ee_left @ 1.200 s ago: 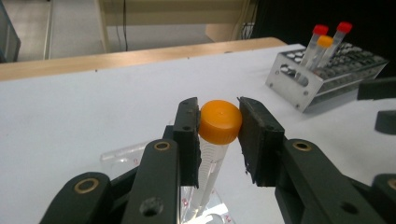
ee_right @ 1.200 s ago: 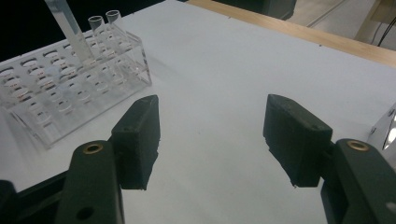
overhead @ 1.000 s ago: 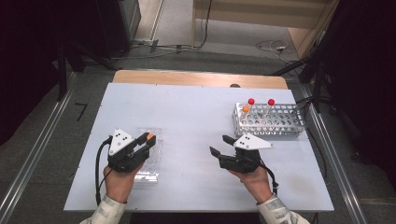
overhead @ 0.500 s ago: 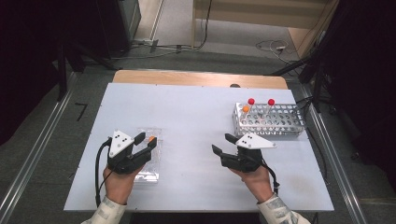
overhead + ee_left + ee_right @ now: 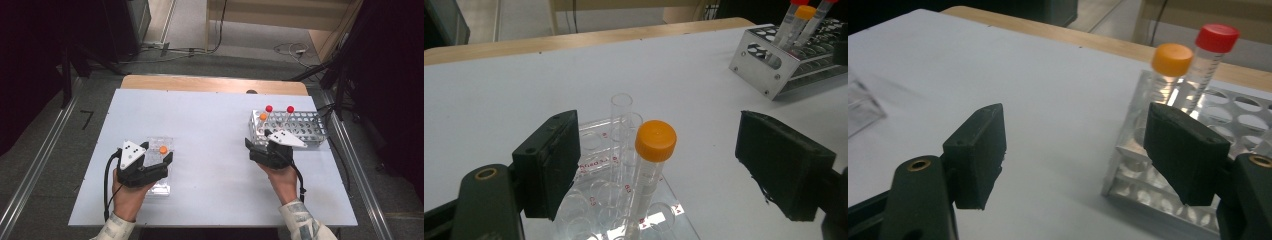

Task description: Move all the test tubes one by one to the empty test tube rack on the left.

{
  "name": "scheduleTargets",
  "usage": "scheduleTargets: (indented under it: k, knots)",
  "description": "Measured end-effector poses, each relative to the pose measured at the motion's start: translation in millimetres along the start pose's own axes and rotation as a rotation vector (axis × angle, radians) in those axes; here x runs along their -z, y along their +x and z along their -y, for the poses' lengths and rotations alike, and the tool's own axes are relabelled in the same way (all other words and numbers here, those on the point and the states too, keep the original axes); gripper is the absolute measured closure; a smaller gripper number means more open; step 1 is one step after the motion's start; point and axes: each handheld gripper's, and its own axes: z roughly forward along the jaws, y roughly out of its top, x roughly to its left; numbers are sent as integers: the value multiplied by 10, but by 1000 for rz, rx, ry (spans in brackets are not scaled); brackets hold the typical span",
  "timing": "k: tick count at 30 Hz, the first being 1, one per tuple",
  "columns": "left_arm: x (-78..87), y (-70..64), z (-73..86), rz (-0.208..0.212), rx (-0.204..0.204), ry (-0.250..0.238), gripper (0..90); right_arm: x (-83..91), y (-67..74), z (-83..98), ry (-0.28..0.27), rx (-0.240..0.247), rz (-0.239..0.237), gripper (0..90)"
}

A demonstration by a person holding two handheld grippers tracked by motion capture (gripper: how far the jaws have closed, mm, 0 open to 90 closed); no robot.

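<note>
An orange-capped tube (image 5: 655, 140) stands upright in a clear plastic rack (image 5: 594, 145), beside an uncapped clear tube (image 5: 621, 125). My left gripper (image 5: 656, 165) is open around the capped tube. Its jaws have just been opening, and neither pad touches the tube. From above, the left gripper (image 5: 156, 152) sits over that clear rack (image 5: 161, 187) at the table's left. My right gripper (image 5: 257, 140) is open and empty at the near left corner of a metal rack (image 5: 300, 127). That metal rack (image 5: 1148, 185) holds an orange-capped tube (image 5: 1172, 65) and a red-capped tube (image 5: 1215, 42). The right gripper's (image 5: 1075, 150) jaws have just been opening wider.
A second red-capped tube (image 5: 290, 109) stands farther right in the metal rack. The white table (image 5: 215, 125) lies bare between the two racks. A wooden strip (image 5: 210, 83) runs along its far edge, and cables lie on the floor beyond.
The left jaws have spread apart and let go of the orange-capped tube, which stays in the clear rack. The right gripper has moved right and away, up to the metal rack.
</note>
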Motion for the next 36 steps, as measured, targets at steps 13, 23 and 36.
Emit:
scheduleTargets:
  k: [13,23,36]
  knots:
    - [11,30,0,1,27,-8,160,-348,-291,-56,-17,-63,98,477]
    - [14,23,-1,-5,43,-18,136,-500,-325,-59,-5,-58,114,588]
    - [15,13,-2,0,39,-10,138,-324,-321,-266,-60,-55,117,705]
